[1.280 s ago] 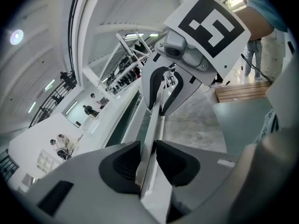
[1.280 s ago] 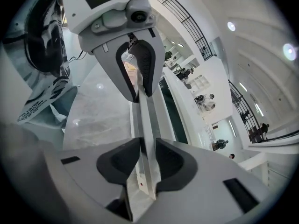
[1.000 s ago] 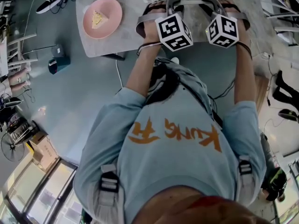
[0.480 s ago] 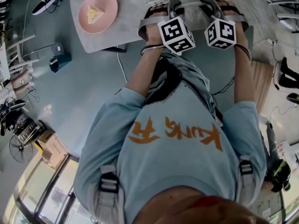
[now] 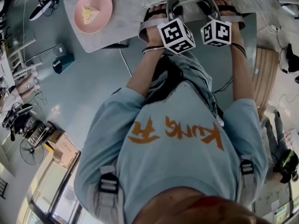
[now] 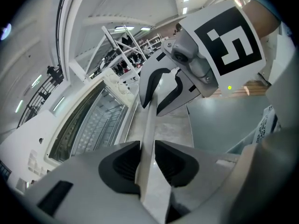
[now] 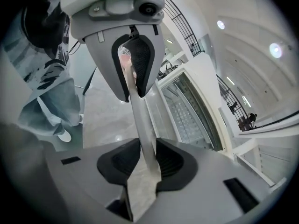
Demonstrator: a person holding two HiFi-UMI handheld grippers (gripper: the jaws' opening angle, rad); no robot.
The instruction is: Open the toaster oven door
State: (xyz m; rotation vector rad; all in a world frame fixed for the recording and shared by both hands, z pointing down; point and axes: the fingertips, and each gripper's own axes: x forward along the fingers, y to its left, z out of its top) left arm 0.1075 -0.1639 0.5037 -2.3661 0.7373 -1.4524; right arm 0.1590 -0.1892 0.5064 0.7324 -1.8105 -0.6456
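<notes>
At the far edge of the table (image 5: 126, 29), left claw (image 6: 148, 162) and right claw (image 7: 147, 164) clamped side by side on the white handle (image 6: 148, 122) of the toaster oven door (image 6: 88, 125). Pink plate (image 5: 93, 10) to the left.

A large, high-ceilinged hall fitted out as a test lab was suggested by the bare grey floor (image 5: 88, 87) trailed with cables (image 5: 122, 65), a standing fan (image 5: 31, 151) and cardboard boxes (image 5: 64, 149) kept at its edge, bright ceiling lights (image 7: 275, 50) and a railed upper gallery (image 7: 184, 24) overhead.
</notes>
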